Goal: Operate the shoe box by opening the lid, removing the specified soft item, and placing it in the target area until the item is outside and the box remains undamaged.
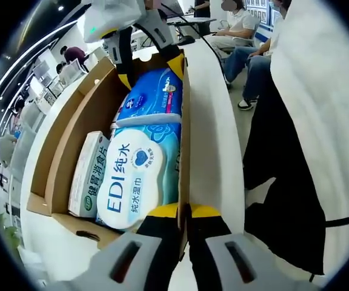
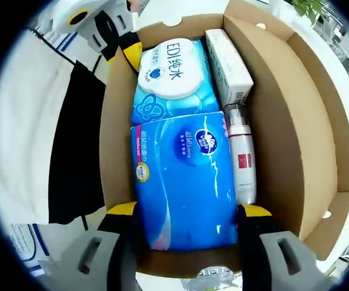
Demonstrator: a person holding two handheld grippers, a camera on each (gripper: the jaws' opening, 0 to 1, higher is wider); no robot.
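Observation:
The cardboard shoe box (image 2: 283,121) stands open, its lid folded out to the side. A blue soft tissue pack (image 2: 183,176) lies flat inside it, next to an EDI wet-wipe pack (image 2: 168,70). My right gripper (image 2: 189,212) is open, one jaw on each side of the tissue pack's near end. It also comes down into the left gripper view, where the right gripper (image 1: 152,70) straddles the tissue pack (image 1: 153,97). My left gripper (image 1: 183,212) is shut on the box's side wall (image 1: 184,139), beside the wet-wipe pack (image 1: 135,182). The left gripper (image 2: 126,45) sits at the box's far corner.
A white carton (image 2: 229,60) and a white bottle with a red label (image 2: 242,157) lie along the box's other side. The box rests on a white table (image 1: 214,121). A person in dark trousers (image 1: 295,182) stands close by; others sit (image 1: 241,30) further off.

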